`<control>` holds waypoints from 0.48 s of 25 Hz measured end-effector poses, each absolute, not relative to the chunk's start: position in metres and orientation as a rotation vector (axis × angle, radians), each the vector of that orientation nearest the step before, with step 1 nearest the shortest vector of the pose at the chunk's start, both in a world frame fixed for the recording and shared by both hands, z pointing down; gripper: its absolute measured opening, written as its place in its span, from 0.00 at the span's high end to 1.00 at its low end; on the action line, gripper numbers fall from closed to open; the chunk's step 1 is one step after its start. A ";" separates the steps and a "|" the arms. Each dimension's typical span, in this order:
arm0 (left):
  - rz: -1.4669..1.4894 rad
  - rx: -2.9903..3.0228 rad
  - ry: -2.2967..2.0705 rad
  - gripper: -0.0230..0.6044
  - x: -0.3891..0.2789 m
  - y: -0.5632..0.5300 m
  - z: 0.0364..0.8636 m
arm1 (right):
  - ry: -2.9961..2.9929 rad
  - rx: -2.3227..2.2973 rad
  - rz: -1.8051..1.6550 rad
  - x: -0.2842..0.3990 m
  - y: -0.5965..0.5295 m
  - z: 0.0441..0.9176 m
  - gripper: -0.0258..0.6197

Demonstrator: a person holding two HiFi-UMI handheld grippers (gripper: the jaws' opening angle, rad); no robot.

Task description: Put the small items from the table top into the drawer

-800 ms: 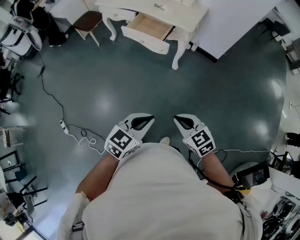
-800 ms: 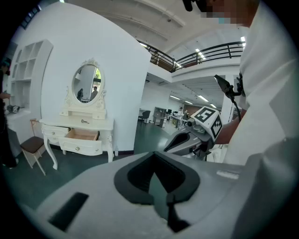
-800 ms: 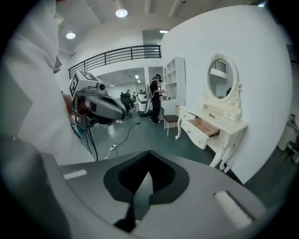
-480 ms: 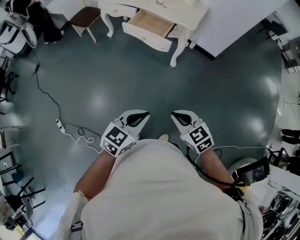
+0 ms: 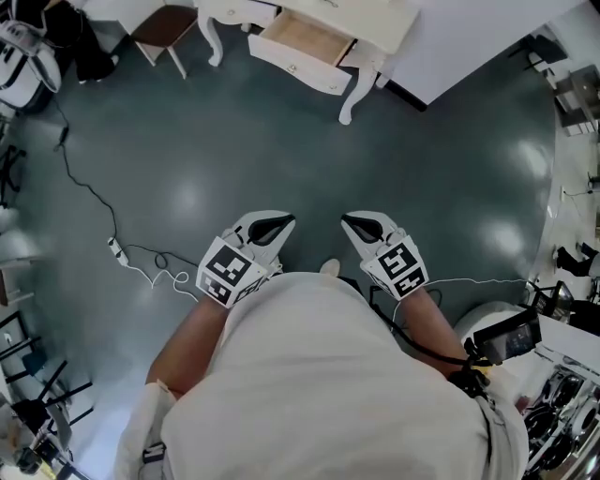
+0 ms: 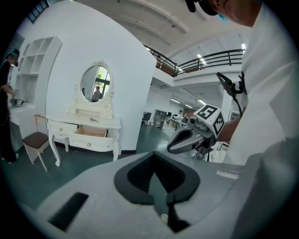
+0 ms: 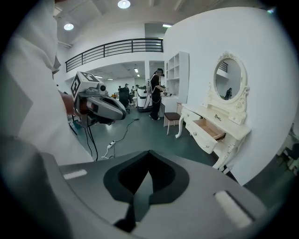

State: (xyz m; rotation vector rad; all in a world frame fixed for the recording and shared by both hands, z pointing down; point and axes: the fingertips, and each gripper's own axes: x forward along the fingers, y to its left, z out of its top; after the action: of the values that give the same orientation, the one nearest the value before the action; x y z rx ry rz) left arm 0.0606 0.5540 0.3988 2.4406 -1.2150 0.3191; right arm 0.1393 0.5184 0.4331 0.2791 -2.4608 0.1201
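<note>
The person stands in the middle of a wide, glossy grey-green floor (image 5: 187, 141), well apart from the white dressing table (image 5: 380, 17) at the far wall. Its drawer (image 5: 302, 37) is pulled open, showing a pale wooden inside. On the table top just above the drawer lies a small dark item (image 7: 218, 117), too small to make out. An oval mirror (image 6: 96, 84) in a carved white frame rises from the back of the table, and a brown-seated stool (image 5: 159, 23) stands just beside the table's left end.

The left gripper (image 5: 272, 225) and the right gripper (image 5: 361, 225) are held side by side in front of the person's body, pointing down and forward. Both claws are closed tip to tip with nothing in them.

A thin cable (image 5: 89, 187) snakes across the floor to a white power strip (image 5: 116, 249) left of the person. Beyond the stool, another person (image 7: 156, 93) in dark clothes stands at a white shelf unit (image 7: 176, 70), and a railed balcony (image 7: 117, 46) runs above the open hall behind.
</note>
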 end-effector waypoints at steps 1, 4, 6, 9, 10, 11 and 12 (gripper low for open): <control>0.318 2.442 -1.209 0.96 0.056 0.556 0.399 | -2.458 0.284 0.124 0.135 0.520 0.433 0.96; 0.320 2.454 -1.191 0.96 0.043 0.557 0.402 | -2.464 0.317 0.152 0.122 0.520 0.434 0.96; 0.318 2.468 -1.174 0.96 0.036 0.555 0.405 | -2.467 0.341 0.162 0.115 0.518 0.437 0.96; 0.323 2.478 -1.147 0.96 0.029 0.549 0.415 | -2.457 0.360 0.177 0.108 0.515 0.444 0.87; 0.327 2.476 -1.140 0.96 0.028 0.546 0.418 | -2.456 0.365 0.184 0.107 0.513 0.444 0.87; 0.330 2.475 -1.133 0.96 0.028 0.542 0.419 | -2.455 0.371 0.190 0.107 0.511 0.444 0.87; 0.329 2.475 -1.129 0.96 0.028 0.537 0.419 | -2.454 0.375 0.195 0.108 0.507 0.443 0.87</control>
State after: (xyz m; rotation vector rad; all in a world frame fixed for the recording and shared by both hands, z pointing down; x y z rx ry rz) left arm 0.0285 0.5372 0.4188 2.4748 -1.1287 0.3295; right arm 0.1081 0.5071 0.4431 0.3749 -2.4541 0.1955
